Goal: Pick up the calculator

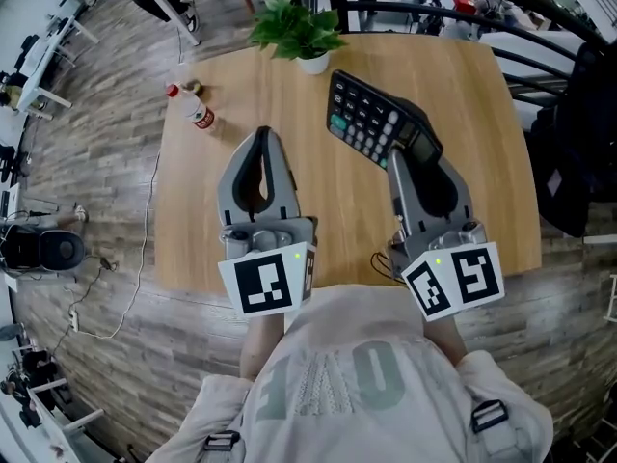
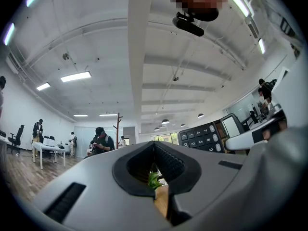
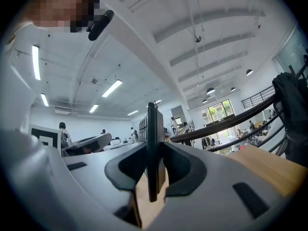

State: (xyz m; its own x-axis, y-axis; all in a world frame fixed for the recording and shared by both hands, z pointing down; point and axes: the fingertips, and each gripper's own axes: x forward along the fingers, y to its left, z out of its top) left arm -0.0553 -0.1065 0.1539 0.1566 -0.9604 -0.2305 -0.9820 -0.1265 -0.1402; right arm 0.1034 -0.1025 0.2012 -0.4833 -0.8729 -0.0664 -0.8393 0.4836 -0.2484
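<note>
Holding: right gripper (image 1: 395, 157) has the calculator (image 1: 371, 119) by its near, display end
Right jaws: pinching the calculator. In the right gripper view it sits edge-on between the pads, both pads on it
Left jaws: pressed together at the tips, nothing between them
Left gripper (image 1: 262, 133): over the tabletop (image 1: 472, 95), left of the calculator and apart from it, pointing away from the person
Calculator pose: tilted, keypad facing up and toward the left gripper. In the left gripper view, the keys and display show at right
Calculator location: over the right-centre of the tabletop, between the right gripper and the potted plant. Can't tell if its far end touches the wood
Potted plant (image 1: 299, 29): at the far edge of the tabletop, just beyond the calculator
Bottle (image 1: 193, 109): lying on its side at the far-left corner, red cap, well apart from both grippers
Cable (image 1: 381, 263): dark loop on the near edge, beside the right gripper body
</note>
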